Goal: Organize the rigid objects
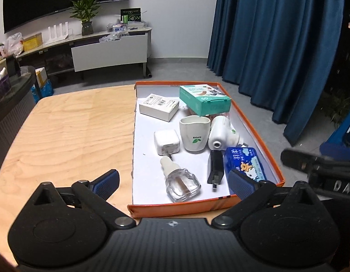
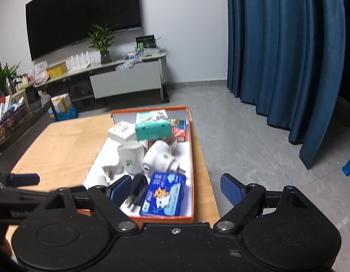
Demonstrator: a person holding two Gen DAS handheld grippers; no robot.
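Wooden table [image 1: 68, 131] is seen carrying an orange-rimmed box lid [image 1: 263, 140] along its right edge, used as a tray, white inside.

All task items are found in the tray, none held. Far end: teal carton [image 1: 204, 99] lies atop other items, white flat box [image 1: 158, 107] beside it on the left. A red-and-white pack [image 2: 179, 130] is seen to the right of the carton in the right wrist view only. Middle: white cup [image 1: 194, 133] upright, white plug-in vaporizer [image 1: 221, 133] tipped on its side just right of it, white charger cube [image 1: 167, 141] just left of the cup. Near end: blue tin [image 1: 245, 162] against the right wall, black plug adapter [image 1: 215, 166] just left of it, clear refill bottle [image 1: 181, 180] on its side.

Left claw [image 1: 172, 181] is spread wide, nothing between the pads; it is held over the tray's near end, with the bottle and black adapter seen between the fingertips, not touched.

Right claw [image 2: 176, 189] is also spread, empty; the blue tin and black adapter are seen below its gap, with its right finger [image 2: 230, 189] past the table edge, over the floor.
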